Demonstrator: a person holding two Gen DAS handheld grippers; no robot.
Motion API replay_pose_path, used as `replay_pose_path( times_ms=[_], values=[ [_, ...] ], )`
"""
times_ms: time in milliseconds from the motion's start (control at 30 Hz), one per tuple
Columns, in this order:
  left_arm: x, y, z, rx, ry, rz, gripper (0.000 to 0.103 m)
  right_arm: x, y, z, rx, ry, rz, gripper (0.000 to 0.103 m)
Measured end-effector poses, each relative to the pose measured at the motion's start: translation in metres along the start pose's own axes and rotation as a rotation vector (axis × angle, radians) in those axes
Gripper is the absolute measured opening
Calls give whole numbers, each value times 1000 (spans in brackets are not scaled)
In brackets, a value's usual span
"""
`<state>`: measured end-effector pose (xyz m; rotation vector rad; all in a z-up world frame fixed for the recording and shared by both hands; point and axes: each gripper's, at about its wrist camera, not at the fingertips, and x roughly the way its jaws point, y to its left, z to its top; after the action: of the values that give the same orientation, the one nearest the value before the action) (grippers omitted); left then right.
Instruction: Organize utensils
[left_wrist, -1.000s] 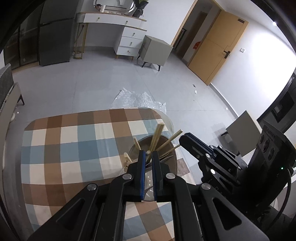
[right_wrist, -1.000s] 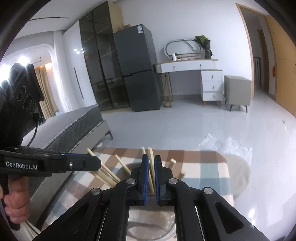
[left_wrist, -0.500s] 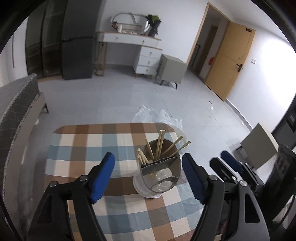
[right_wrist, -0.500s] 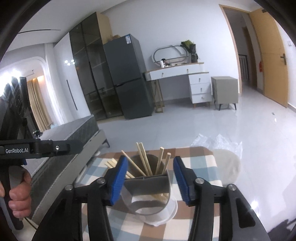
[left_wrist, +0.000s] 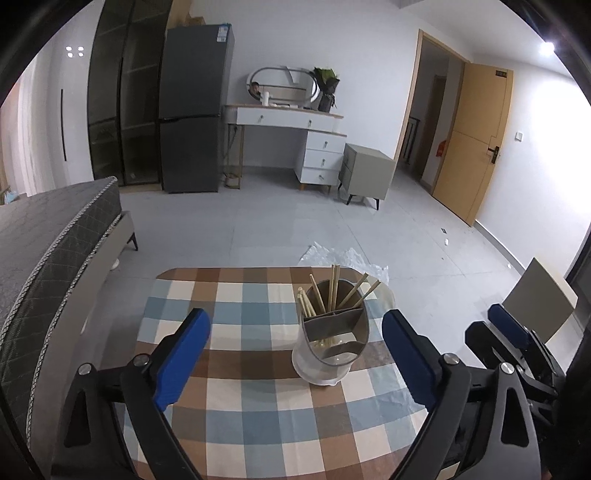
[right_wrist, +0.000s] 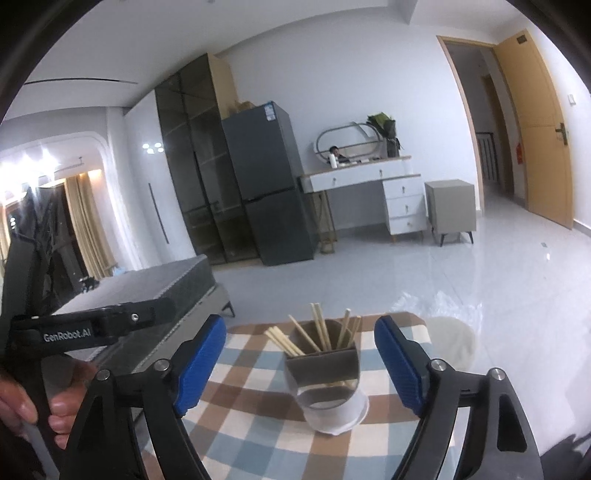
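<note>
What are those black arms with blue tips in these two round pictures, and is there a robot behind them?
No robot: a person holds a hand tool in each hand, each a two-finger gripper with a wide-angle camera looking along its fingers. One picture comes from the left gripper, the other from the right gripper; the blue tips are the finger pads. In the right picture you can see the person's left hand around the other tool's handle.

Both look down at a small table under a brown, blue and cream checked tablecloth. On it stands a grey-and-white divided utensil holder with pale wooden chopsticks standing in it.

Both grippers' jaws are opening, with nothing between the pads. Neither holds anything.
</note>
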<state>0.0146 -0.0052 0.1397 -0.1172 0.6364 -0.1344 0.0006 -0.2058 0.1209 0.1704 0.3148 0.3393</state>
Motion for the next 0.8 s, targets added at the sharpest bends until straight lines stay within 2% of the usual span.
replay_pose_path(
  times_ms=[100, 233, 467, 800],
  values=[
    [-9, 2, -7, 1, -21, 12, 93, -14, 7, -7, -12, -15, -9, 86],
    [-20, 7, -18, 4, -57, 39, 94, -28, 10, -15, -13, -37, -27, 95],
    [-36, 14, -39, -16, -95, 55, 95, -49, 16, -27, -18, -70, -48, 103],
    [-52, 14, -67, -18, -136, 92, 97, -76, 31, -59, -62, -120, -71, 103]
  ],
)
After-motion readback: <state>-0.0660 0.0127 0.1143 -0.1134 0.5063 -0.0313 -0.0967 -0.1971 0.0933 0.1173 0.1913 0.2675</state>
